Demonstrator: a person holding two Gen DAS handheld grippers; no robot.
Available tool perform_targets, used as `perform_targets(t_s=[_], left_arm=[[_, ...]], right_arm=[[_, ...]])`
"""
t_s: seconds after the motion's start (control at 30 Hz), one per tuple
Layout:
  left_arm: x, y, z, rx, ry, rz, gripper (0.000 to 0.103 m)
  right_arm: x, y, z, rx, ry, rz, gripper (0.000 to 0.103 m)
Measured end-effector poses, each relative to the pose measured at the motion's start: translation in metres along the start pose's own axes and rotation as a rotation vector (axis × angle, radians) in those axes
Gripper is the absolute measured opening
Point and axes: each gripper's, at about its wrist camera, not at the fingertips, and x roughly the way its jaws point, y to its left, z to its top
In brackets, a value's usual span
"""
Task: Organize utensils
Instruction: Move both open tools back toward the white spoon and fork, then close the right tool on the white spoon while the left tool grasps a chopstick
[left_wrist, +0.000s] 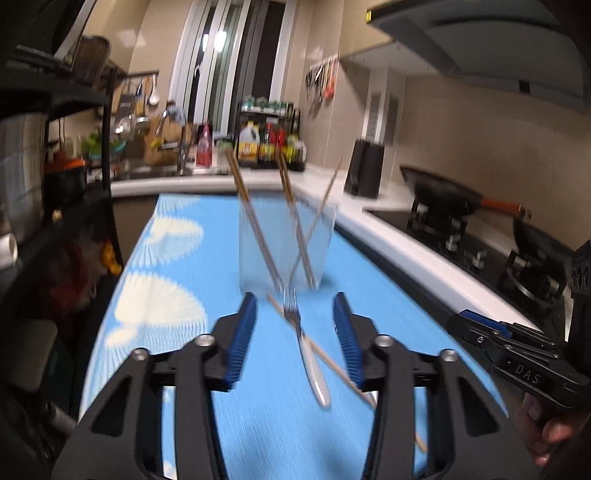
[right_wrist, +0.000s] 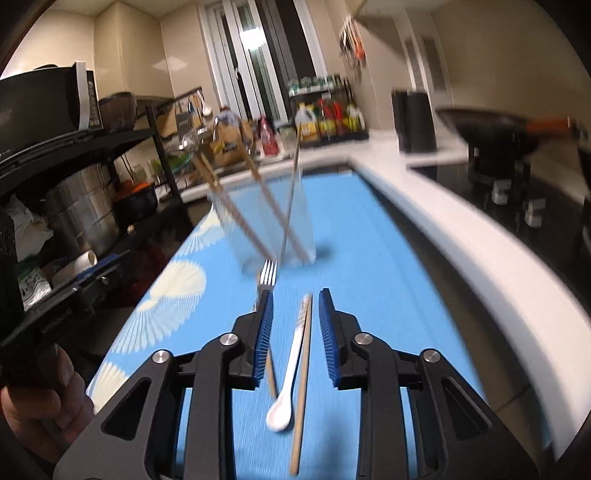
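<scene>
Both tools parted – left tool (left_wrist: 294, 308) over fork (left_wrist: 300, 334), right tool (right_wrist: 296, 303) over spoon (right_wrist: 288, 376).

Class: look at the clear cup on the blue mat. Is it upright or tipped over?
Upright. The cup stands on its base on the mat, mouth upward, with chopsticks leaning inside and sticking out above its rim.

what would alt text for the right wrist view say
The right gripper hovers open over a white spoon and a chopstick on a blue mat. Ahead, a fork lies before a clear cup holding chopsticks.
</scene>
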Motion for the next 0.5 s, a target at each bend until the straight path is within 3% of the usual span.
perform_targets(t_s=[0.03,0.1,0.27,0.5], left_arm=[[0.003,-0.002,-0.01,0.003,0.022,0.007,0.027],[0.013,-0.006,-0.023,0.007,0.071,-0.012,0.023],[0.027,-0.005,-0.033,0.012,0.107,0.002,0.022],[0.034,-0.004,-0.037,-0.022,0.12,-0.001,0.022]], right_arm=[[0.004,-0.002,-0.012,0.026,0.031,0.017,0.018],[0.014,-0.003,-0.033,0.07,0.09,0.05,0.015],[0.034,0.005,-0.063,0.09,0.163,0.066,0.013],[0.049,0.011,-0.077,0.086,0.2,0.011,0.014]])
